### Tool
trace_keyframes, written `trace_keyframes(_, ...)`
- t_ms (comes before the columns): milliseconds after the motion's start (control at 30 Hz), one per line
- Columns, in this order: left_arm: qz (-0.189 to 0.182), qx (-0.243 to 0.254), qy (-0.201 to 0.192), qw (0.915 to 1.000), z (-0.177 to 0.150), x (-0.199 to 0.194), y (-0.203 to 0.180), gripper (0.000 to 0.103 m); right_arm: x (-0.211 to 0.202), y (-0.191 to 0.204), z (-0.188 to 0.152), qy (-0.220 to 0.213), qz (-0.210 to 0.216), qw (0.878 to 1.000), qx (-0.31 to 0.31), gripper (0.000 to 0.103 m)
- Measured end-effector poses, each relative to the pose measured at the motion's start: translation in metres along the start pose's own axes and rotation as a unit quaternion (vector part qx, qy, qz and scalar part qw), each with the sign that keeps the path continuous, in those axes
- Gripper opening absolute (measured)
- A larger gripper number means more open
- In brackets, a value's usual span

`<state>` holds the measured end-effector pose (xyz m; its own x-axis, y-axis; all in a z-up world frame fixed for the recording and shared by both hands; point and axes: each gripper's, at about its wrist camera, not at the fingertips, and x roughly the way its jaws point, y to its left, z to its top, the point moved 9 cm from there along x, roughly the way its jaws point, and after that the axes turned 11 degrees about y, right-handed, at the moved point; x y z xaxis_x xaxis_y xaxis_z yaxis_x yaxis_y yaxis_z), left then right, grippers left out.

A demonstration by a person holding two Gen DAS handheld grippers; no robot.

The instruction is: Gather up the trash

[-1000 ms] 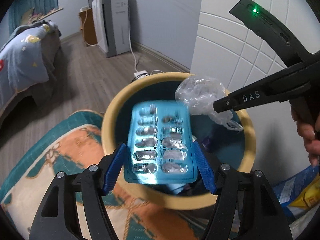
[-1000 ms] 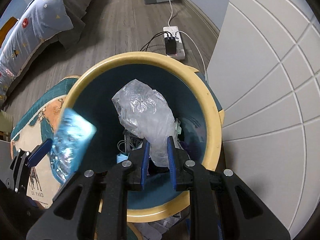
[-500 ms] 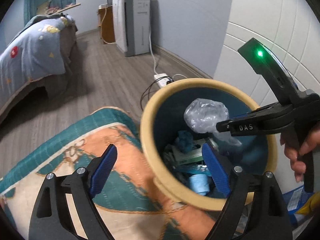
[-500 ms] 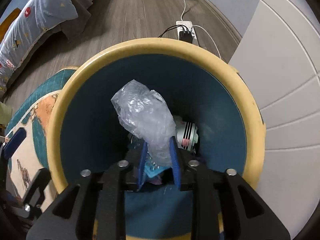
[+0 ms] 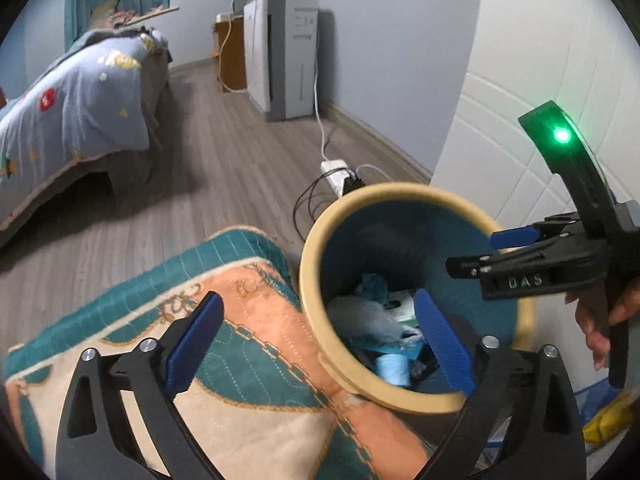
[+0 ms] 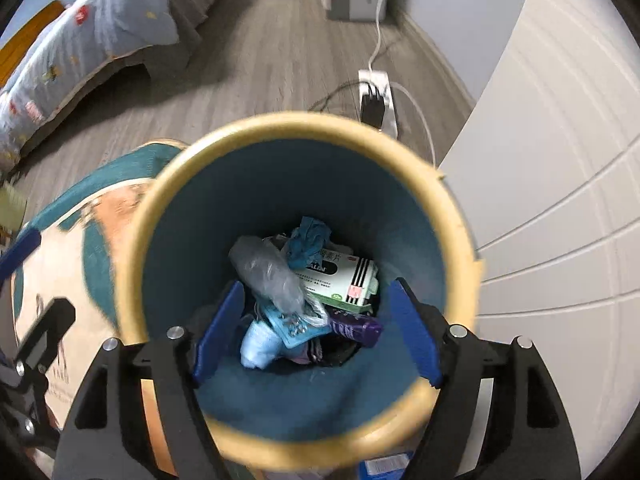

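A round bin with a tan rim (image 5: 308, 264) (image 6: 136, 240) and blue inside stands on the floor. Inside lie a crumpled clear plastic bag (image 6: 268, 274) (image 5: 368, 318), a blue blister pack (image 6: 294, 326), a white and green medicine box (image 6: 344, 276) and other scraps. My right gripper (image 6: 314, 334) is open and empty, directly above the bin; it also shows in the left wrist view (image 5: 472, 254). My left gripper (image 5: 320, 344) is open and empty, over the bin's near-left rim and the rug.
A teal and orange rug (image 5: 248, 344) lies beside the bin. A white panelled wall (image 6: 560, 200) is right of it. A power strip with cables (image 5: 338, 172) lies on the wood floor behind. A bed (image 5: 72, 112) stands at the left, a white appliance (image 5: 286, 56) at the back.
My left gripper opened and dropped the blister pack into the bin, then drew back left. My right gripper opened and the plastic bag fell into the bin.
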<state>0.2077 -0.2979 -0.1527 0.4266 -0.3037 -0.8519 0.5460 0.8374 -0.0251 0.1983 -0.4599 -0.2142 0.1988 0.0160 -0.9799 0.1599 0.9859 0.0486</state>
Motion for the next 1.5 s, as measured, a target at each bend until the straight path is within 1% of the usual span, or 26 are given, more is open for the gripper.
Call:
trace_keyframes(67,0.006,0.005,0.002,1.0,0.003,-0.019,-0.003,0.097,-0.022,0.001,-0.006,-0.015,0.001,1.0,0.001,0.09)
trace_keyframes(133,0.015,0.007,0.0,0.9999,0.004,-0.04,-0.005,0.098,-0.052,0.002,-0.013,-0.044,0.007,0.999,0.013,0.098)
trace_keyframes(233,0.024,0.0,-0.009,0.9997,-0.002,-0.079,-0.005,0.098,-0.087,0.0,-0.029,-0.071,0.018,0.997,0.039,0.097)
trace_keyframes(333,0.021,-0.024,-0.006,0.9995,-0.014,-0.102,-0.001,0.098,-0.108,-0.004,-0.048,-0.085,0.019,0.995,0.052,0.097)
trace_keyframes(433,0.04,-0.05,-0.001,0.9979,-0.027,-0.124,0.003,0.098,-0.127,-0.008,-0.07,-0.102,0.018,0.993,0.062,0.097)
trace_keyframes(533,0.051,-0.058,0.0,0.997,-0.039,-0.142,0.002,0.098,-0.139,-0.008,-0.09,-0.113,0.032,0.991,0.068,0.097)
trace_keyframes(600,0.066,-0.065,0.008,0.9957,-0.049,-0.151,0.001,0.098,-0.144,-0.006,-0.098,-0.121,0.022,0.99,0.065,0.097)
trace_keyframes(700,0.055,-0.078,0.009,0.9954,-0.058,-0.158,-0.002,0.098,-0.15,-0.005,-0.106,-0.115,0.004,0.991,0.063,0.097)
trace_keyframes(767,0.041,-0.079,0.002,0.9961,-0.059,-0.163,-0.008,0.098,-0.151,0.0,-0.113,-0.11,0.011,0.992,0.059,0.097)
trace_keyframes(800,0.04,-0.072,-0.006,0.9966,-0.06,-0.165,-0.012,0.098,-0.154,0.002,-0.115,-0.114,0.009,0.992,0.055,0.097)
trace_keyframes(900,0.041,-0.047,-0.019,0.9979,-0.059,-0.166,-0.02,0.098,-0.169,0.002,-0.119,-0.141,-0.023,0.988,0.053,0.097)
trace_keyframes(1000,0.035,-0.035,-0.013,0.9987,-0.059,-0.163,-0.026,0.098,-0.178,0.005,-0.12,-0.157,-0.035,0.986,0.048,0.097)
trace_keyframes(1200,0.034,-0.022,-0.019,0.999,-0.062,-0.169,-0.031,0.098,-0.187,0.012,-0.122,-0.176,-0.055,0.982,0.04,0.097)
trace_keyframes(1333,0.037,-0.024,-0.017,0.9989,-0.064,-0.171,-0.028,0.098,-0.192,0.016,-0.122,-0.186,-0.06,0.98,0.036,0.097)
trace_keyframes(1500,0.031,-0.032,-0.018,0.9989,-0.065,-0.175,-0.024,0.098,-0.186,0.016,-0.122,-0.175,-0.06,0.982,0.039,0.097)
